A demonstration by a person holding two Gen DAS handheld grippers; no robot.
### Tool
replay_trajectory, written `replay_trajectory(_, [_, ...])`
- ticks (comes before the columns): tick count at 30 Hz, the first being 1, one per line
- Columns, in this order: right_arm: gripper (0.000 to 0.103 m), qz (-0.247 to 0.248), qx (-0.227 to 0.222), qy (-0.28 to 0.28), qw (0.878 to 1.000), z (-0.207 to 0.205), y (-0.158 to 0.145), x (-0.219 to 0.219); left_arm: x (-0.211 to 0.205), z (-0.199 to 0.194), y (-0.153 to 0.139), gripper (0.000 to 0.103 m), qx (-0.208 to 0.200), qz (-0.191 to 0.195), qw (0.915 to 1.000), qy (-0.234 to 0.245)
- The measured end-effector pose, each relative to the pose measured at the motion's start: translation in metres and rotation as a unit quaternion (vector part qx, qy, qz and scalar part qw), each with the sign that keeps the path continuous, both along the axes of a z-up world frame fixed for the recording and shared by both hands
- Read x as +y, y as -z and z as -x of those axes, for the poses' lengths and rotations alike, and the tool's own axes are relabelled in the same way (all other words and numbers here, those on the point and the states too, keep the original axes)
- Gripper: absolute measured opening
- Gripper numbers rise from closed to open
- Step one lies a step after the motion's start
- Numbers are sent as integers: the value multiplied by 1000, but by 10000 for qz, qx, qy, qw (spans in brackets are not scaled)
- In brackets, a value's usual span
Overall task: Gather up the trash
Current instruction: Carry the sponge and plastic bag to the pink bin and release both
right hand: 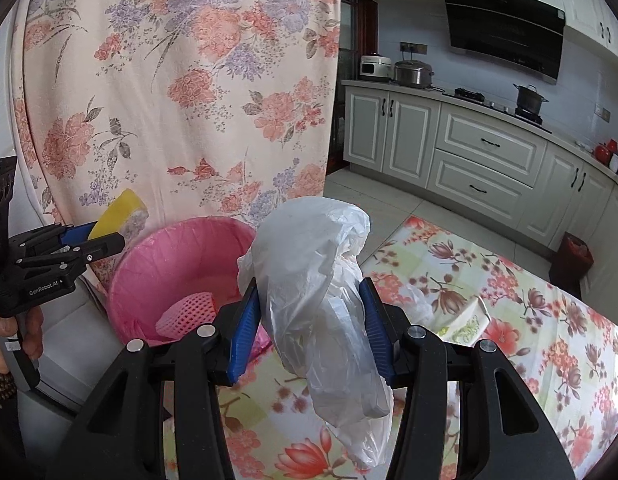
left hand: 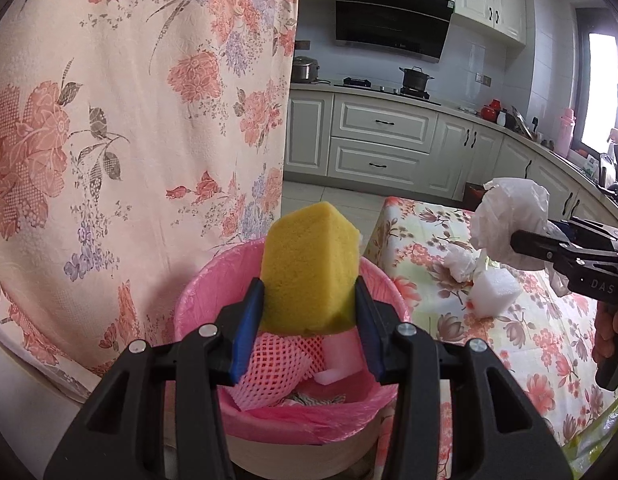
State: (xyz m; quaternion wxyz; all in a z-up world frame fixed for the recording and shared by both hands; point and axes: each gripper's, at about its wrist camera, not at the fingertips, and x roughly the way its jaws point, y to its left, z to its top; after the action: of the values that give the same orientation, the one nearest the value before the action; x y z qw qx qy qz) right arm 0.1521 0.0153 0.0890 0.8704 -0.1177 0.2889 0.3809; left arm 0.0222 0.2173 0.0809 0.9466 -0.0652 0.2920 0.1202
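My left gripper [left hand: 309,300] is shut on a yellow sponge [left hand: 309,268], which stands upright between the blue pads above the pink-lined bin [left hand: 197,292]. Inside the bin lie a pink foam net [left hand: 277,368] and other scraps. My right gripper [right hand: 311,296] is shut on a crumpled clear plastic bag [right hand: 313,280] over the floral table, just right of the bin [right hand: 177,256]. The right wrist view shows the left gripper [right hand: 109,236] with the sponge [right hand: 117,212] at the bin's left. From the left wrist view, the right gripper [left hand: 517,248] holds the bag [left hand: 509,216] over the table.
A white foam block [left hand: 497,292] and crumpled white paper [left hand: 461,264] lie on the floral tablecloth [left hand: 549,360]. A floral curtain [left hand: 129,120] hangs behind the bin. Kitchen cabinets [right hand: 485,160] and a tiled floor lie beyond. A hand [right hand: 29,332] grips the left tool.
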Motion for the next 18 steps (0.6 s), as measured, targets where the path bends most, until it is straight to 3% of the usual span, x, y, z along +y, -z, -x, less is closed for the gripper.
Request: replay_trajectory(18, [48, 223, 264, -502, 9981, -10, 16, 105, 35, 3, 0, 43, -95, 141, 9996, -247])
